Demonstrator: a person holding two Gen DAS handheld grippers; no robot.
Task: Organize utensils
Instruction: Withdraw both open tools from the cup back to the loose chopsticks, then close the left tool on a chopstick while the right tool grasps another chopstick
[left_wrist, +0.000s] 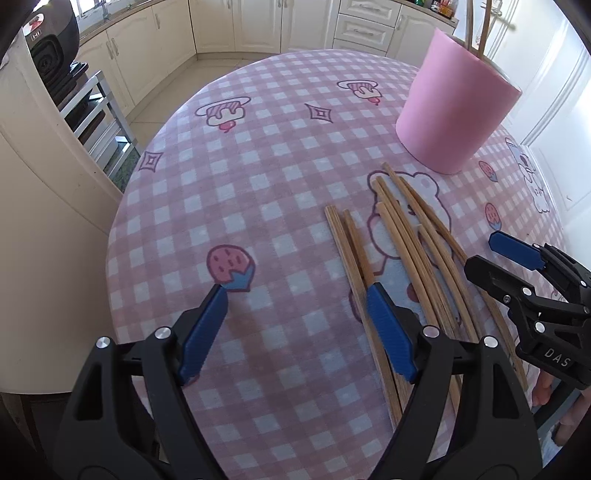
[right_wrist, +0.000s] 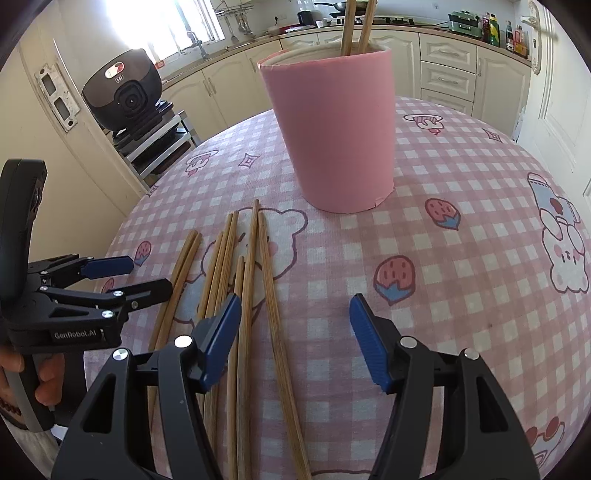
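Several wooden chopsticks (left_wrist: 402, 240) lie loose side by side on the pink checked tablecloth (left_wrist: 280, 177), in front of a tall pink cup (left_wrist: 454, 110). In the right wrist view the cup (right_wrist: 332, 136) has two chopsticks (right_wrist: 354, 26) standing in it. My left gripper (left_wrist: 297, 291) is open over bare cloth, its right finger above the leftmost chopsticks. My right gripper (right_wrist: 295, 299) hangs open low over the loose chopsticks (right_wrist: 255, 280); two of them run between its jaws, and the pads are clear of them. Each gripper shows in the other's view: the right gripper (left_wrist: 480, 253) and the left gripper (right_wrist: 151, 275).
The table edge curves away on the left, with floor below. A black cooker (right_wrist: 125, 92) sits on a metal rack (right_wrist: 159, 144) beside a cream cabinet. Kitchen cupboards (right_wrist: 443, 74) and a counter with bottles run along the back. A hand (right_wrist: 44, 380) holds the left gripper's handle.
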